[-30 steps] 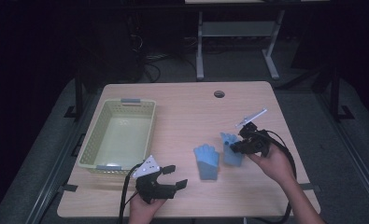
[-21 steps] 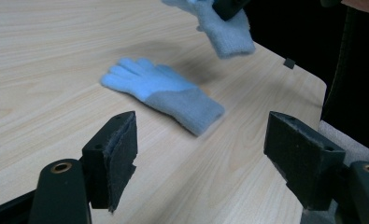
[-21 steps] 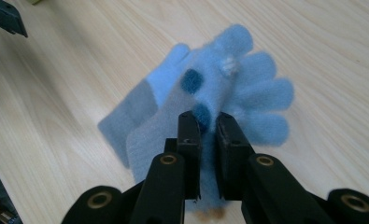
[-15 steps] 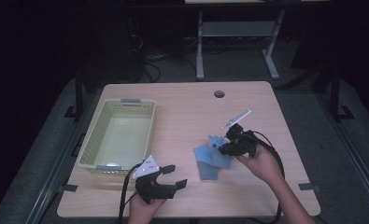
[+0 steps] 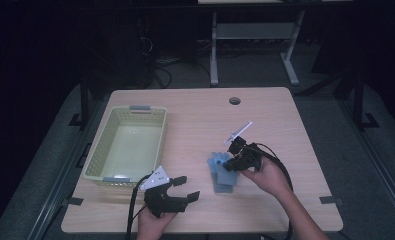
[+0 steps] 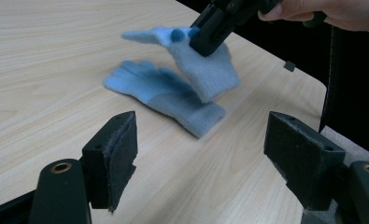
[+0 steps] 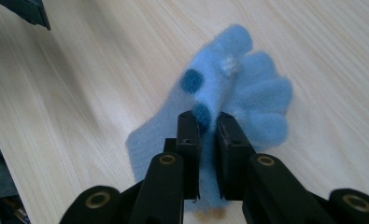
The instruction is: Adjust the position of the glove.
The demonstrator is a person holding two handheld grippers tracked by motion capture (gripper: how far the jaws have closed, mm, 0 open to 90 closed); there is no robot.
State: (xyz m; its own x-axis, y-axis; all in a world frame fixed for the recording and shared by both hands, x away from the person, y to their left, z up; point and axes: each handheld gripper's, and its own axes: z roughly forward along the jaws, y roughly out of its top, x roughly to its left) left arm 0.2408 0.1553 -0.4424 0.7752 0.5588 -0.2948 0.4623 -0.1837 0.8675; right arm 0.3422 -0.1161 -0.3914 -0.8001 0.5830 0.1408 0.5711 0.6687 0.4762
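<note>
Evidently the upper glove (image 6: 205, 70) is pinched between the nearly closed jaws of the right gripper (image 7: 208, 122), lifted partly clear of the second glove (image 6: 166, 95) lying flat just under those fingers. Gripping it mid-palm lets cuff and fingertips hang free for carrying. Its long axis slants, cuff low, fingers pointing away. The left gripper (image 5: 182, 187) rests on the table (image 5: 195, 110), jaws wide, holding nothing, near the basket (image 5: 97, 155).

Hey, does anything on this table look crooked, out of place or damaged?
Nothing looks damaged or spilled. One blue glove lies flat on the table; the second glove hangs tilted above it, pinched in the right gripper. The basket sits square and empty. The left gripper is open.
</note>
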